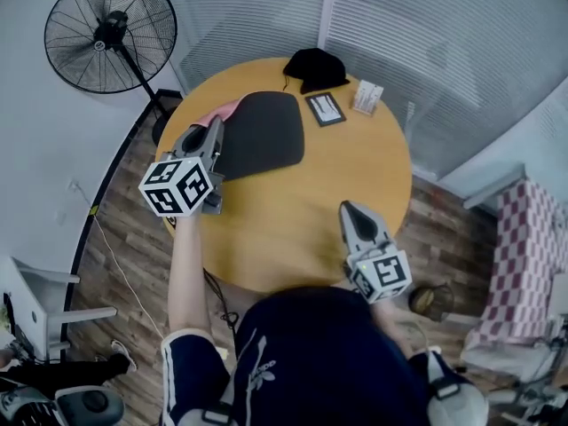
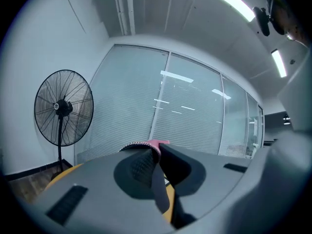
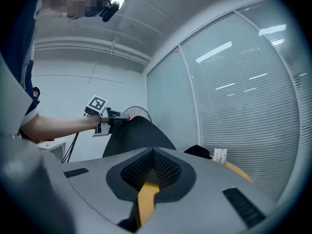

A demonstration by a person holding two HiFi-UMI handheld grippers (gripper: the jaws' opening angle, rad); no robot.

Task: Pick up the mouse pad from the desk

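The black mouse pad [image 1: 262,133] with a pink underside hangs tilted above the round wooden table [image 1: 293,238], its left edge raised. My left gripper [image 1: 216,128] is shut on that edge. In the left gripper view the pad [image 2: 157,184] shows as a thin dark sheet pinched between the jaws, its pink rim on top. My right gripper [image 1: 348,208] hovers over the table's near right side, shut and holding nothing. The right gripper view shows its jaws [image 3: 152,152] closed, with the lifted pad [image 3: 134,135] and the left gripper [image 3: 114,121] beyond them.
At the table's far side lie a black cap [image 1: 315,67], a dark framed card [image 1: 325,108] and a small white box [image 1: 366,97]. A standing fan [image 1: 111,32] is at the far left. A checkered cloth [image 1: 528,238] lies at the right.
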